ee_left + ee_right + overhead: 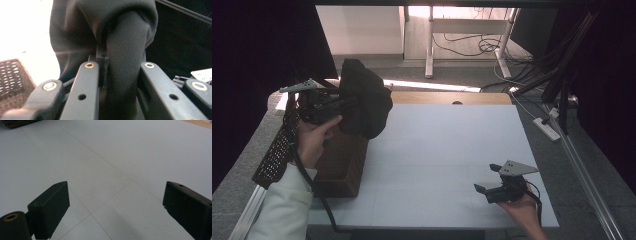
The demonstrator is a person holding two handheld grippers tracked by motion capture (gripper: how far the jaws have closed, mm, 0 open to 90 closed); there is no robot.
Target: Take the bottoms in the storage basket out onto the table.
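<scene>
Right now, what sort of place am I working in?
Probably a lab or recording workshop: a white work table hemmed by dark curtains, loose cables on the floor behind, and a power strip beside a metal frame.

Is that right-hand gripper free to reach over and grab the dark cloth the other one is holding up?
Probably yes. The right gripper sits open and empty over the bare white table, with nothing between it and the dark cloth, which hangs from the left gripper above the brown basket.

Left gripper (343, 104) holds dark cloth (364, 97) above brown basket (339, 162).
</scene>
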